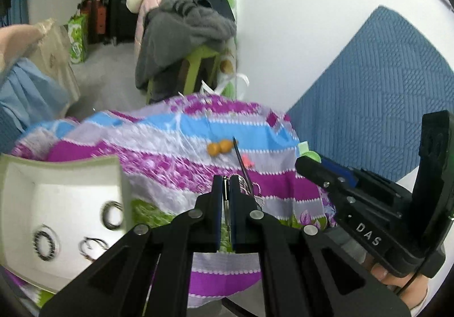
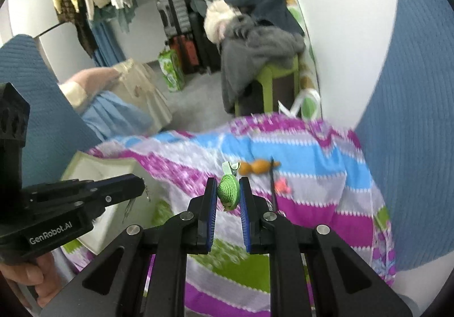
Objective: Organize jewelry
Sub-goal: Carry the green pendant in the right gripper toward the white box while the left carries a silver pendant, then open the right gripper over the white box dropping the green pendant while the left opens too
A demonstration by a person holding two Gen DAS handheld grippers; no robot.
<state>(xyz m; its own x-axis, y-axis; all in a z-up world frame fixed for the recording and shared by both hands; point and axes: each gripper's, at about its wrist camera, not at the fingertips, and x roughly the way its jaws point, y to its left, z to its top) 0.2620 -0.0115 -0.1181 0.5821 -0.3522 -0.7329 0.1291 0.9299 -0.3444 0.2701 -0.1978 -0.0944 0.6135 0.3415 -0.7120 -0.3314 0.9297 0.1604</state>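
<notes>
Task is judged partly done. 3 ring-like pieces are already seen lying in the white tray (image 1: 56, 195) at the left: a beaded bracelet (image 1: 45, 243), a dark bangle (image 1: 112, 215) and a thin looped piece (image 1: 92, 246) (blurred, exact type cannot be told).

The left tongs (image 1: 226, 189) are closed on a small silvery dangling piece (image 1: 225, 205), held above the patterned cloth (image 1: 170, 152) and just beside the tray edge; likely next for the tray. The right tongs (image 2: 228, 192) are clamped on a green crocheted clip (image 2: 227, 189), also held over the cloth, not yet placed.

Still left on the cloth: an orange beaded piece (image 1: 218, 147), a dark thin pin (image 1: 241, 161) and a small pink item (image 2: 281, 186), all lying close together, well apart from the tray. So 2 pieces are in hand and at least 3 are left to collect.
</notes>
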